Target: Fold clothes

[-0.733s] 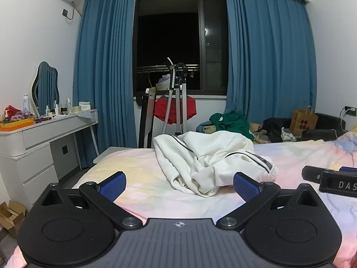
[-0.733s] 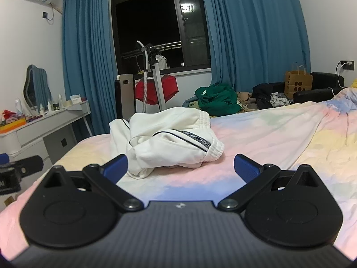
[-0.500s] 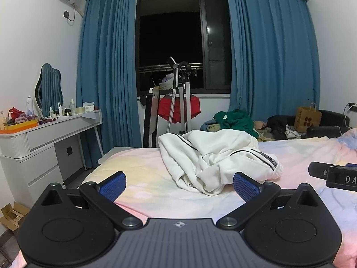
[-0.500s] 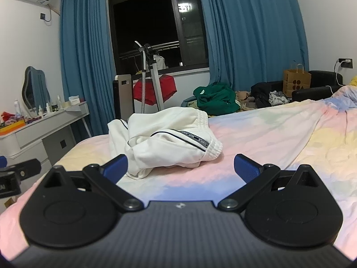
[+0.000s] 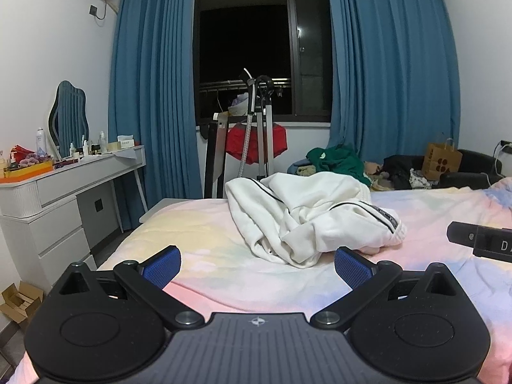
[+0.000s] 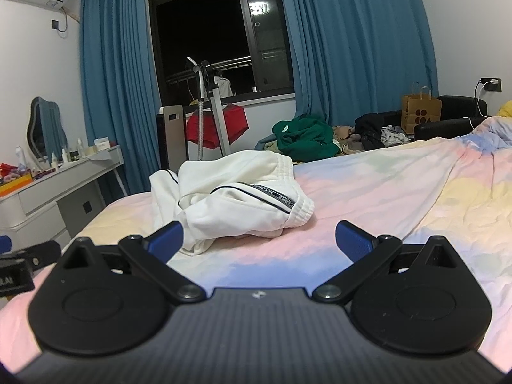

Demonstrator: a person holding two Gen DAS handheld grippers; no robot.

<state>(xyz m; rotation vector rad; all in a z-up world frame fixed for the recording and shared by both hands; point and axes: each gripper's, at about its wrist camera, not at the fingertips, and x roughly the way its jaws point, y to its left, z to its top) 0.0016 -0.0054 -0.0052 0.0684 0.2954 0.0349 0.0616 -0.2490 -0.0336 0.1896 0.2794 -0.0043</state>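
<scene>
White clothes [image 5: 313,217] are the thing I'm after, sitting in a crumpled heap on the pastel bedsheet [image 5: 198,243], toward the foot of the bed. From my left wrist cam, the left gripper [image 5: 257,264] has its jaws spread wide with nothing between them, hovering over the sheet just short of the heap. The blue pads [image 5: 161,265] aren't touching any fabric. Off at the right edge I can see the right gripper [image 5: 480,243] poking in, apart from the pile. Behind the bed there's a green garment [image 5: 339,163] and a brown paper bag [image 5: 441,163].

Switching to the right wrist cam: the clothes [image 6: 236,201] show a dark piping stripe and a ribbed hem, lying ahead and a bit left. My right gripper [image 6: 259,240] is also wide apart and empty, with its left pad [image 6: 168,240] near the heap's edge; can't tell if it touches. The white dresser [image 6: 57,198] sits off to the left.
</scene>
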